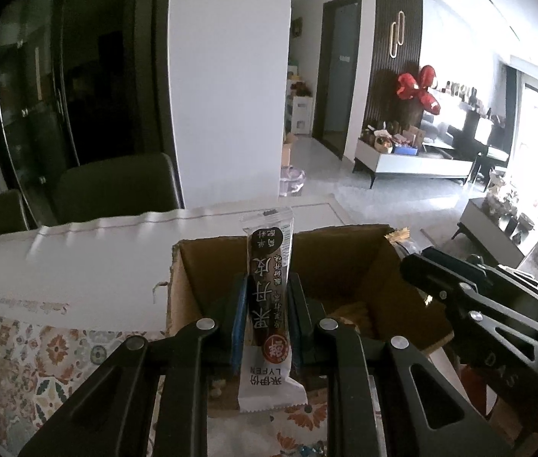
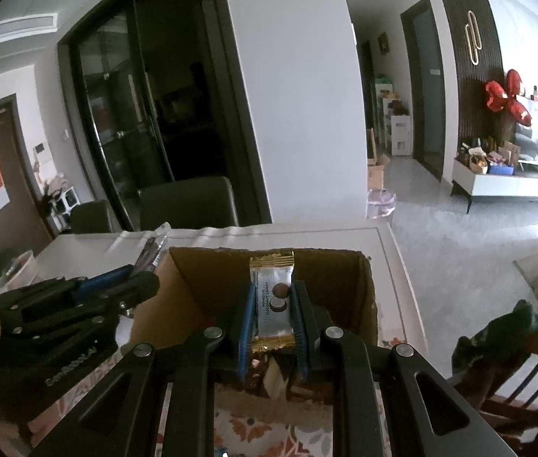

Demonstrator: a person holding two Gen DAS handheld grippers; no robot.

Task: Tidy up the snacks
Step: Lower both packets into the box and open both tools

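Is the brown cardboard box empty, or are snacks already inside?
Not empty. The left wrist view shows yellowish packets on the floor of the brown cardboard box, beyond the left gripper clamping its long dark snack stick. How many, cannot tell.

Left gripper (image 1: 268, 304): fingers drawn close together, blue pads (image 1: 239, 316) pressed on both sides of a long snack stick (image 1: 269, 297), which stands upright between them. Right gripper (image 2: 272, 316): fingers likewise closed in, pads (image 2: 250, 320) clamping a small white-and-gold snack packet (image 2: 272, 297). Both units sit side by side, level, pointing the same way.
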